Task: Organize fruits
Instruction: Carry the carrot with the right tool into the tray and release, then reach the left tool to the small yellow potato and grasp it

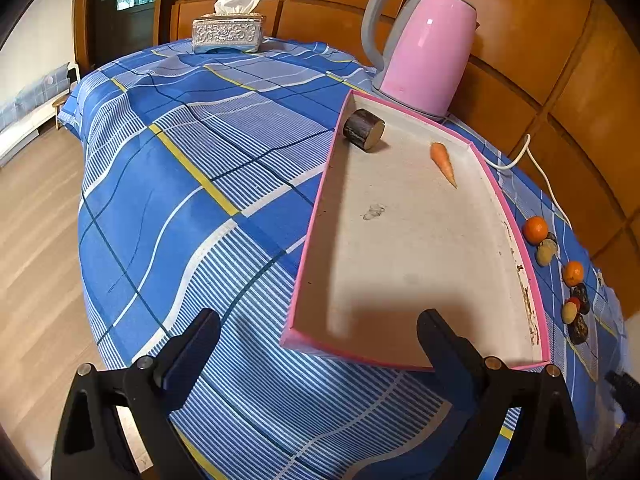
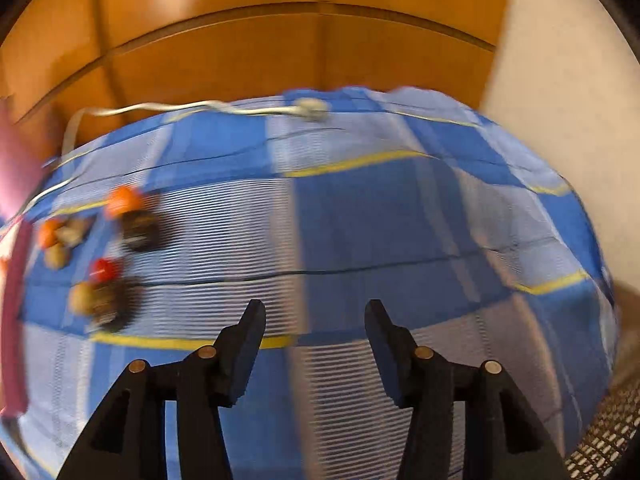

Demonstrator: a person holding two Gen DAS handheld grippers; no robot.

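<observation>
Presently: tray (image 1: 400,240), pink-rimmed, on the bench (image 1: 200,184); holds one carrot (image 1: 443,163) and a wood block (image 1: 364,128) at its far end. Fruits (image 2: 100,256), oranges among darker pieces, lie loose on the cloth right of the tray. Left gripper (image 1: 318,344): wide open, empty, at the tray's near edge. Right gripper (image 2: 315,336): open, empty, nearer; fruits lie to its far left. View blurred.

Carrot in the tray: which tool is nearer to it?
Left. The left tool hangs open at the tray's near edge, facing the carrot. The right tool is over cloth outside the tray.
</observation>
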